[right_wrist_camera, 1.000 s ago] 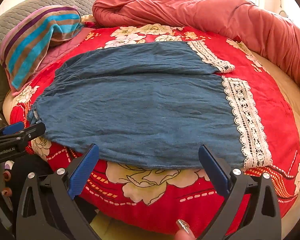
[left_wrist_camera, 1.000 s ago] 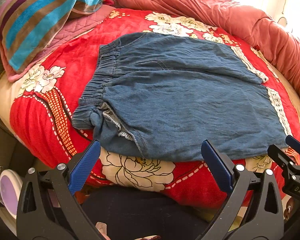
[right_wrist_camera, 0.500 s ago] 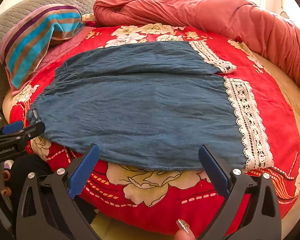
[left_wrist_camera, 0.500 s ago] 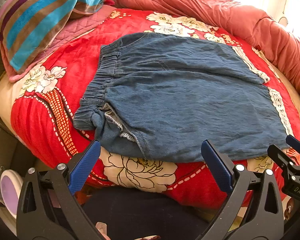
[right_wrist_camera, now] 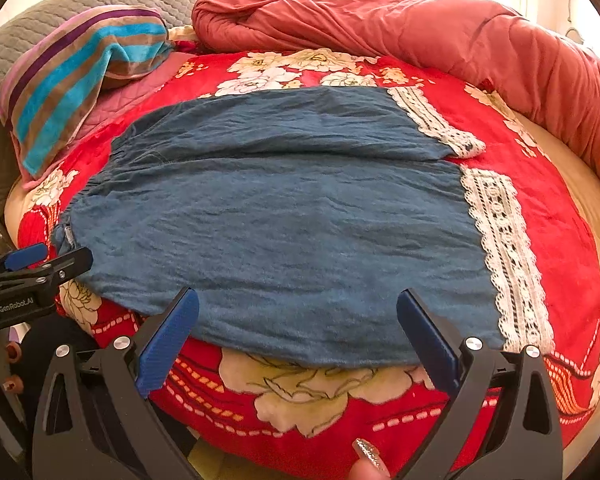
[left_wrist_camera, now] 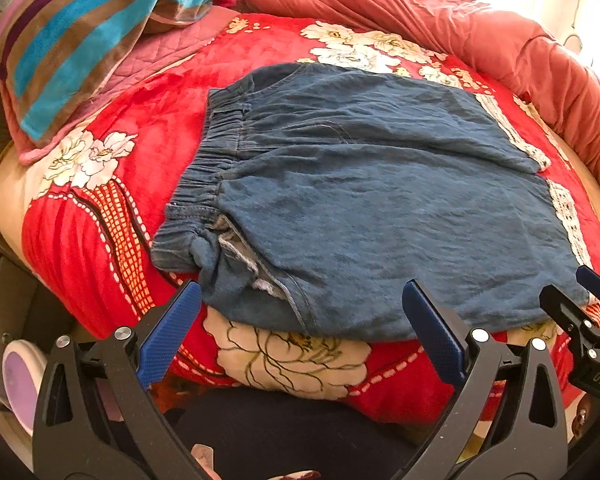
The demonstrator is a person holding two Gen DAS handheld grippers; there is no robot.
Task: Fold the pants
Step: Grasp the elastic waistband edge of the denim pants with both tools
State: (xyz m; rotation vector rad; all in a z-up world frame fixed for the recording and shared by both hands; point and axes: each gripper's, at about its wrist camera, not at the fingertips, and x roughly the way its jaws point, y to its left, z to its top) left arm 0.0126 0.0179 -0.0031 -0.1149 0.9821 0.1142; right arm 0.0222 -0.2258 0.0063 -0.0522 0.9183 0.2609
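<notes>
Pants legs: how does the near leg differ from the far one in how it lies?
The near leg lies broad and reaches further right; the far leg shows narrower, partly tucked under it. The near leg's lace hem runs straight, the far leg's lace hem slants. Both lie flat on the red blanket.

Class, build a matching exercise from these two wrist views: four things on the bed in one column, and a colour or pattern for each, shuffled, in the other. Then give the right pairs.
Column 1
1. pants
2. lace trim
3. towel
4. blanket

Column 2
A. white, with open holes
B. red, with cream flowers
C. plain denim blue
D. stripes of turquoise, brown, pink and purple

Pairs: 1-C, 2-A, 3-D, 4-B
</notes>
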